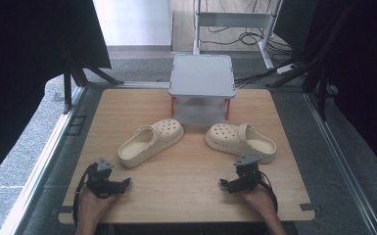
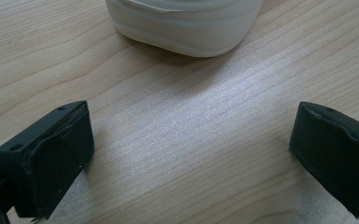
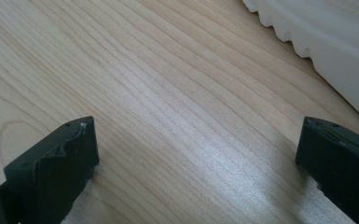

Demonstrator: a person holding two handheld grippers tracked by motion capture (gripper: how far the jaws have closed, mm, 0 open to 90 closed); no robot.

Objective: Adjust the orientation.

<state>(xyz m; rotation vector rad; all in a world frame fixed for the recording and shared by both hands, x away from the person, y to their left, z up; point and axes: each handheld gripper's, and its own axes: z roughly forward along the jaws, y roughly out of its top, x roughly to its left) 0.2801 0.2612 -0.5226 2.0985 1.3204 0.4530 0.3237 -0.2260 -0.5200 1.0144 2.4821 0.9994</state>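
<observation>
Two cream foam clogs lie on the light wooden worktop [image 1: 186,181] in the high view: the left clog [image 1: 150,142] mid-left, the right clog [image 1: 241,141] mid-right, before a grey raised tray [image 1: 201,75] at the far edge. The left gripper [image 1: 122,183] and right gripper [image 1: 223,184] rest near the front edge, both empty.

In the left gripper view, jaws stand wide apart; the clog heel [image 2: 186,25] is cut off above.

In the right gripper view, jaws wide apart; a ridged sole [image 3: 326,42] lies cut off at the upper right.
</observation>
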